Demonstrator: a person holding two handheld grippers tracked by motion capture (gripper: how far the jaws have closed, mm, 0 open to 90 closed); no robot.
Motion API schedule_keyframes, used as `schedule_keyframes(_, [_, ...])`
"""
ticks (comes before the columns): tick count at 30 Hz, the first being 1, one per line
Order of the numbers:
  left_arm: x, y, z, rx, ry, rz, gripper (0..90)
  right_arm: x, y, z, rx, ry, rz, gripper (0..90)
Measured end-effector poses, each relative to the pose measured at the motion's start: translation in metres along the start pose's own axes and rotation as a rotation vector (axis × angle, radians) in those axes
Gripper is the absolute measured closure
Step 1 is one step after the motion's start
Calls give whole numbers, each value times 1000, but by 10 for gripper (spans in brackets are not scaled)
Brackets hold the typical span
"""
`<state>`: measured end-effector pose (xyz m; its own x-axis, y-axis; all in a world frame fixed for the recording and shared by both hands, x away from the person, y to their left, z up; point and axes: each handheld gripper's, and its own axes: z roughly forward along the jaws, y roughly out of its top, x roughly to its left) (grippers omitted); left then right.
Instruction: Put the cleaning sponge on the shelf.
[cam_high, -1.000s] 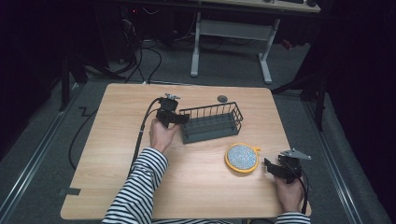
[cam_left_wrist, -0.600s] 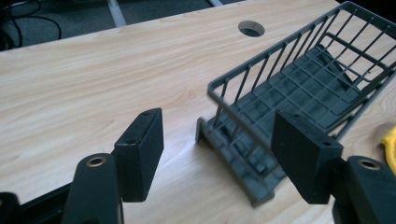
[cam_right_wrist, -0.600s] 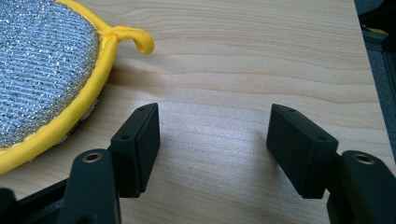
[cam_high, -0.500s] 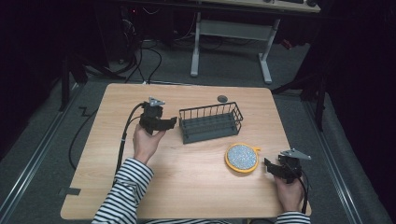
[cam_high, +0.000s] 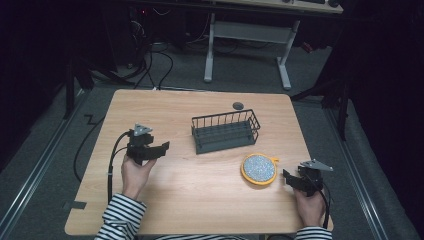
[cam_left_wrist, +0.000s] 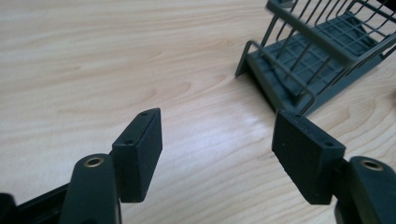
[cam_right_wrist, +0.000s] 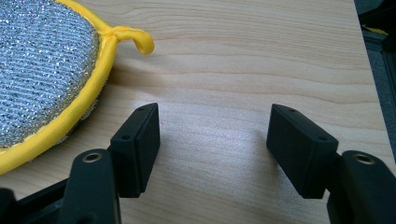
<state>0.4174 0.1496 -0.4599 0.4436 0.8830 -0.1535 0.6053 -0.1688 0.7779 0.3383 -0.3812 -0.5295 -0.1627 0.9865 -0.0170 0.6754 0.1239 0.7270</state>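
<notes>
Left gripper (cam_high: 162, 148) has pulled back from the wire basket (cam_high: 226, 131), now well apart on bare table (cam_high: 200, 200). Risk, as a guess: a careless swing clips the basket's corner and shoves it. Jaws spread wide, empty. Right gripper (cam_high: 286, 175), spread, empty, sits just beside the yellow-rimmed scouring pad (cam_high: 258, 168), not touching.

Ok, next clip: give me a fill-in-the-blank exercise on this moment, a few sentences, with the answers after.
1. The round silver scouring pad has a rim coloured ____.
2. The wire basket holds ____ items.
3. The jaws of both the left gripper and the right gripper stand ____.
4. The pad lies nearest the ____ gripper.

Missing words: yellow; no; open; right
</notes>
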Motion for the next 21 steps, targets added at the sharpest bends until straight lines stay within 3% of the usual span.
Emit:
schedule_keyframes(6, [12,-26,-3,-25,24,-42,347,0,0,0,0,0,0,350])
schedule_keyframes(13, [19,-49,-1,-3,41,-59,336,0,0,0,2,2,-11,337])
schedule_keyframes(18, [25,-62,3,3,29,-109,337,1,0,0,5,1,-4,335])
schedule_keyframes(21, [24,-69,4,5,66,-102,340,1,0,0,4,4,-6,338])
